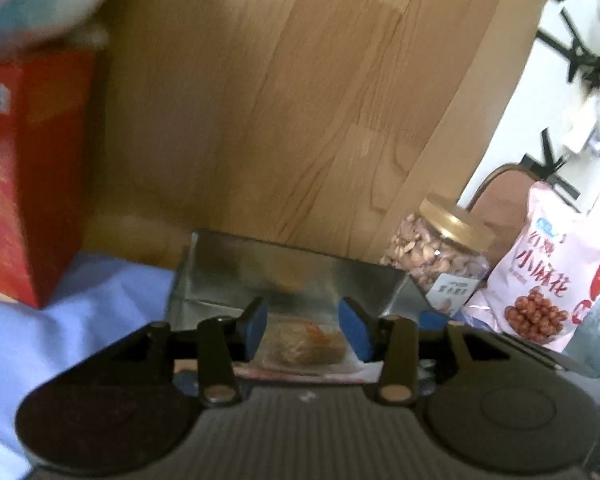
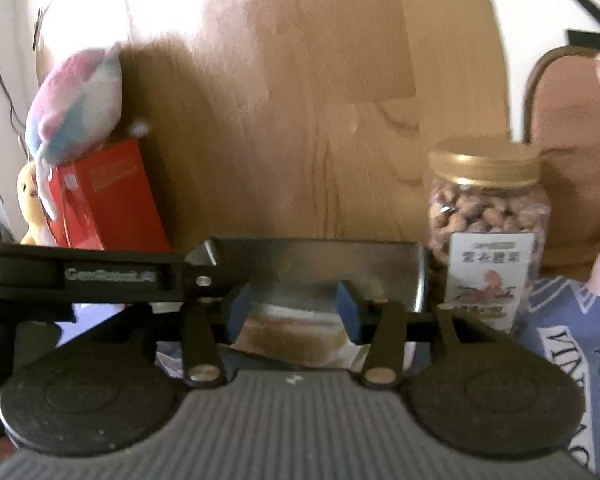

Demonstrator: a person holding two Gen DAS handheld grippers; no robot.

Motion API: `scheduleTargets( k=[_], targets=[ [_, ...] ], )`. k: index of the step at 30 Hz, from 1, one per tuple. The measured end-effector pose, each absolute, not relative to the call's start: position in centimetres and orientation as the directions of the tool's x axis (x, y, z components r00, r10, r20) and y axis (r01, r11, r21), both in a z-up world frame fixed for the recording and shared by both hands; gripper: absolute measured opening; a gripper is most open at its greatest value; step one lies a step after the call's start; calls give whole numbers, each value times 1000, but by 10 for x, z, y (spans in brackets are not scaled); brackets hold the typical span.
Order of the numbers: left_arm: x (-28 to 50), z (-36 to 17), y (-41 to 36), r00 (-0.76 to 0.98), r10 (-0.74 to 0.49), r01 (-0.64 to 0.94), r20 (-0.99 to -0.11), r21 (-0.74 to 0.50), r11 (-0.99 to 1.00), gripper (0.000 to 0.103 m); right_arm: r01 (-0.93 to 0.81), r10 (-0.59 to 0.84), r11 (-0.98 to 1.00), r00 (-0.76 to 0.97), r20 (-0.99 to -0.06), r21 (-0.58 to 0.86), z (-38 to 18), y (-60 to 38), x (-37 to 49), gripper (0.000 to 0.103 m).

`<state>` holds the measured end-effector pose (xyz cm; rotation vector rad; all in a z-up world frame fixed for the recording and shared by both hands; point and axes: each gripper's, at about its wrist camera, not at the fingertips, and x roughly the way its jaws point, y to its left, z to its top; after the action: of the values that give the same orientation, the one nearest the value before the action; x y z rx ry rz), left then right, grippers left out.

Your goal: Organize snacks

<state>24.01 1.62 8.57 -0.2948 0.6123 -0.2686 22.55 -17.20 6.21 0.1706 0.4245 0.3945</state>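
left gripper [image 1: 303, 326]: we're holding it spread, pads clear of the snack pack [image 1: 306, 346] lying between them
right gripper [image 2: 294, 310]: also spread, gripping nothing
snack pack: we're seeing it lying inside the metal tray [image 1: 284, 268]
nut jar [image 2: 488, 216]: standing just right of the tray

Tray [image 1: 236, 272]: dull, brushed metal.
Jar [image 2: 488, 216]: clear plastic, gold lid.
Board [image 1: 284, 100]: smooth wood grain.
Cloth [image 1: 80, 320]: soft, matt blue.

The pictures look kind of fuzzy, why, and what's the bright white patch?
Left wrist view: the red box is smeared, like motion blur. Right wrist view: strong light washes out the wooden board at top left; the nut jar stays fairly readable.
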Motion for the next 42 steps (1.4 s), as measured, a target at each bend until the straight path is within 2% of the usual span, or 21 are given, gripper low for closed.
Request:
scheduleTargets(
  k=[3, 5, 9, 13, 16, 17, 24, 28, 29, 30, 32, 42],
  targets=[
    [198, 99, 40, 815, -336, 165, -472, -366, 916, 44, -370, 475, 864, 824, -308, 342, 71, -189, 190, 51],
    [168, 100, 52, 841, -265, 119, -472, -316, 941, 51, -424, 535, 827, 796, -285, 369, 68, -190, 158, 51],
    [111, 80, 73, 858, -131, 11, -497, -237, 972, 54, -499, 587, 807, 736, -338, 315, 47, -169, 98, 52],
    [91, 45, 96, 814, -100, -84, -573, -286, 955, 54, -580, 619, 781, 665, -419, 234, 35, -124, 73, 54],
    [88, 31, 113, 790, -124, -137, -601, -370, 919, 54, -588, 625, 770, 619, -475, 247, 33, -97, 78, 65],
    [88, 29, 115, 790, -124, -145, -601, -380, 914, 54, -587, 619, 773, 612, -493, 241, 32, -89, 81, 72],
    [88, 28, 119, 795, -143, -140, -590, -407, 902, 55, -575, 547, 801, 588, -596, 168, 20, -53, 103, 82],
    [90, 21, 125, 787, -153, -155, -597, -431, 889, 56, -567, 549, 800, 561, -620, 195, 14, -50, 113, 81],
    [90, 20, 126, 786, -153, -158, -599, -434, 887, 56, -570, 551, 797, 556, -623, 197, 13, -50, 114, 79],
    [90, 20, 127, 786, -151, -161, -599, -435, 886, 56, -572, 554, 795, 548, -626, 203, 12, -48, 114, 71],
    [90, 19, 129, 788, -150, -165, -597, -439, 883, 56, -568, 547, 799, 552, -630, 196, 12, -47, 114, 66],
    [91, 18, 129, 789, -150, -165, -596, -440, 883, 56, -580, 540, 797, 558, -630, 169, 12, -46, 114, 63]
  ],
)
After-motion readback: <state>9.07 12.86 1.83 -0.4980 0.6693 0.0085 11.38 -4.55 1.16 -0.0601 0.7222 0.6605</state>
